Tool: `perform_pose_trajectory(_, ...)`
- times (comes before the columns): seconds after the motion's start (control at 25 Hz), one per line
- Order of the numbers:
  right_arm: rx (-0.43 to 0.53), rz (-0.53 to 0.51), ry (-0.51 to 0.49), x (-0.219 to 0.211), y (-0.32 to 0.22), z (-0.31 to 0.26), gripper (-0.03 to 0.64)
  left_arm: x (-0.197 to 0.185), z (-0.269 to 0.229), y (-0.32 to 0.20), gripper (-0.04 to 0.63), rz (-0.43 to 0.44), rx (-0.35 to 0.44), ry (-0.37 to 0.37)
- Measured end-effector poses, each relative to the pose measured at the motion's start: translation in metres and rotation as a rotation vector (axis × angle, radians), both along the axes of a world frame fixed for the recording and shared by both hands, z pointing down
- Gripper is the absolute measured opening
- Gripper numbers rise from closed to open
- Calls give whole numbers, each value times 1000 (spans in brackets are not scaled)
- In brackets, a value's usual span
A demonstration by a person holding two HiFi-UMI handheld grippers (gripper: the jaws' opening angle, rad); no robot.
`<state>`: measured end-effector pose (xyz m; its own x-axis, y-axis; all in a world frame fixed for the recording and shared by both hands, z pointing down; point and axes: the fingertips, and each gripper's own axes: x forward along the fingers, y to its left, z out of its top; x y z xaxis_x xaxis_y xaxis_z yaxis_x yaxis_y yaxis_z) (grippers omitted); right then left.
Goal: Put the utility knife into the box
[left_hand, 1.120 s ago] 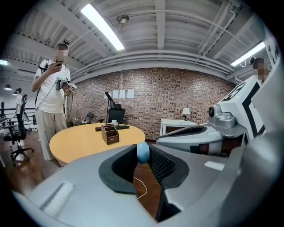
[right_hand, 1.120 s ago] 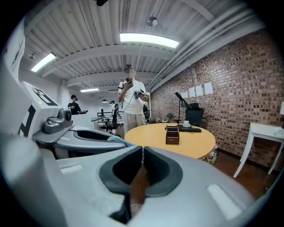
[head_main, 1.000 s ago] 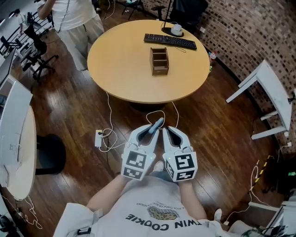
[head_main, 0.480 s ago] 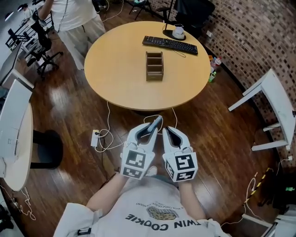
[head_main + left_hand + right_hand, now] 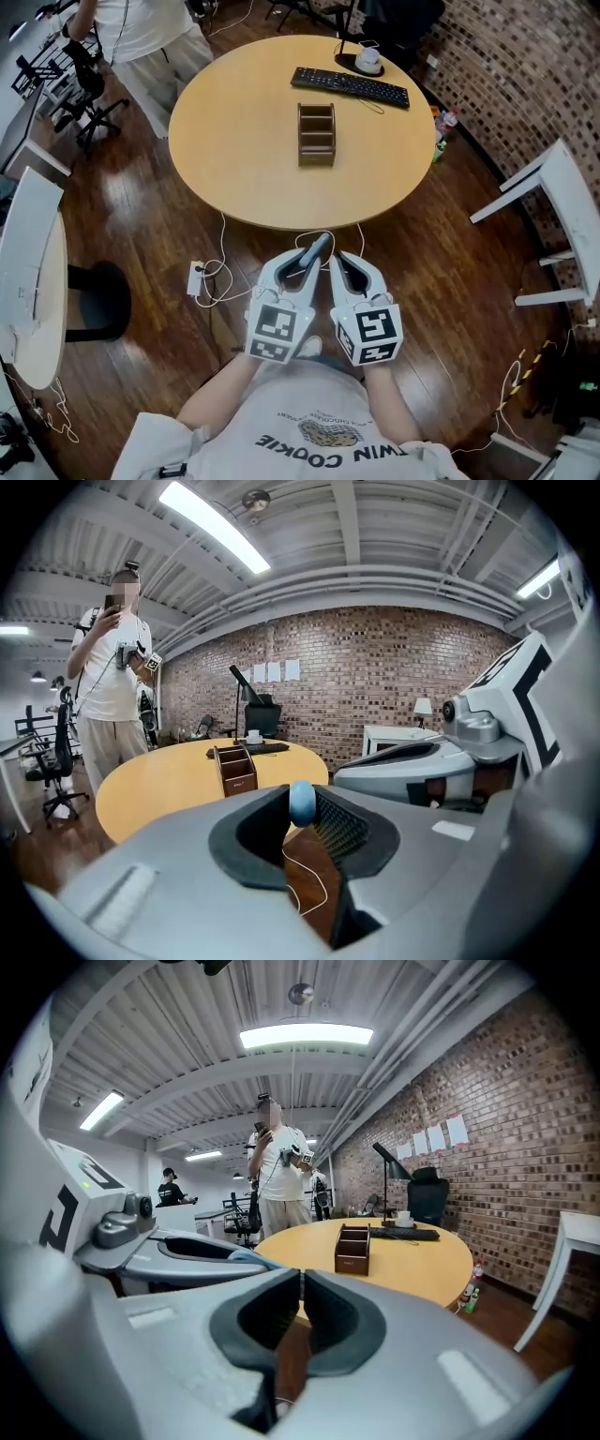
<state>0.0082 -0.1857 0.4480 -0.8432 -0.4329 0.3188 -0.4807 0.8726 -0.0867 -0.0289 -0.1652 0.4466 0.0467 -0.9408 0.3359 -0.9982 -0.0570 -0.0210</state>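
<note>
A brown wooden box (image 5: pixel 316 134) with open compartments stands upright near the middle of the round table (image 5: pixel 234 159). It also shows far ahead in both gripper views, as the box (image 5: pixel 236 770) and the box (image 5: pixel 352 1249). My left gripper (image 5: pixel 302 262) is held close to my body above the floor, shut on a grey-blue utility knife (image 5: pixel 315 250). The knife's blue tip (image 5: pixel 302 802) pokes out between the pads. My right gripper (image 5: pixel 339 264) sits right beside it, shut with nothing in it; the right gripper (image 5: pixel 300 1290) shows its pads meeting.
A black keyboard (image 5: pixel 349 86) and a cup (image 5: pixel 369 59) lie at the table's far edge. A person (image 5: pixel 141 37) stands beyond the table at the left. Cables and a power strip (image 5: pixel 199 278) lie on the wooden floor between me and the table. White desks stand at the right (image 5: pixel 553 197) and left (image 5: pixel 33 281).
The head view has shifted a little, so the table sits slightly differently in frame. Both grippers keep the same side-by-side pose, the knife still in the left one.
</note>
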Motion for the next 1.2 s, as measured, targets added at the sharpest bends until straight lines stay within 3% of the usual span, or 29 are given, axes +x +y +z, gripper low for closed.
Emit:
perform_pose_trajectory(0.68, -11, 96, 63, -85, -77, 13, 5, -88, 13, -88, 74, 124, -21, 15)
perform_pose_trajectory(1.2, -3, 208, 82, -130, -113, 17, 5, -131, 27, -140, 74, 286, -64, -39)
